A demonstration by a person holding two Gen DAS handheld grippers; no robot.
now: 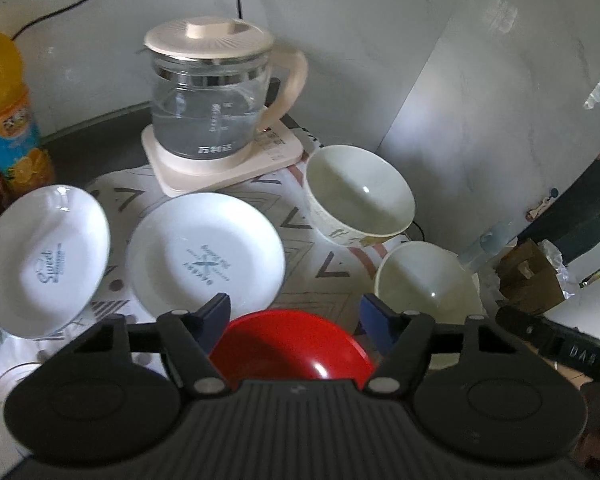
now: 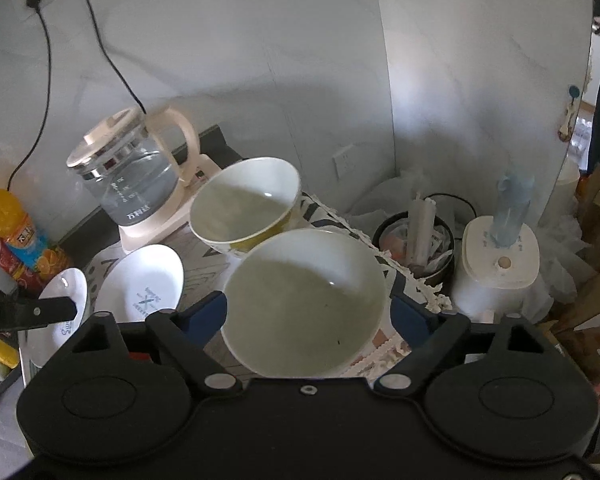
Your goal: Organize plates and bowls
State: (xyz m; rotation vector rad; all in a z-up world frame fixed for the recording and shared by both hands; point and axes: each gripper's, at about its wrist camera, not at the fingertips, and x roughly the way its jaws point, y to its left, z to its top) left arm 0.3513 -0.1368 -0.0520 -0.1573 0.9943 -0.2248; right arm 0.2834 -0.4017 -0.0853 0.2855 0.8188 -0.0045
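Left wrist view: left gripper (image 1: 294,312) is hanging over the red bowl (image 1: 292,346), jaws spread wide and straddling its rim, pads not pressing. Behind the red bowl, two white plates (image 1: 206,250) (image 1: 44,258) are lying; the kettle (image 1: 216,92) is sitting further back. Right wrist view: right gripper (image 2: 308,314) is straddling the near cream bowl (image 2: 304,300), jaws wide, no grip visible. Second bowl (image 2: 246,202) is sitting just behind it, before the kettle.
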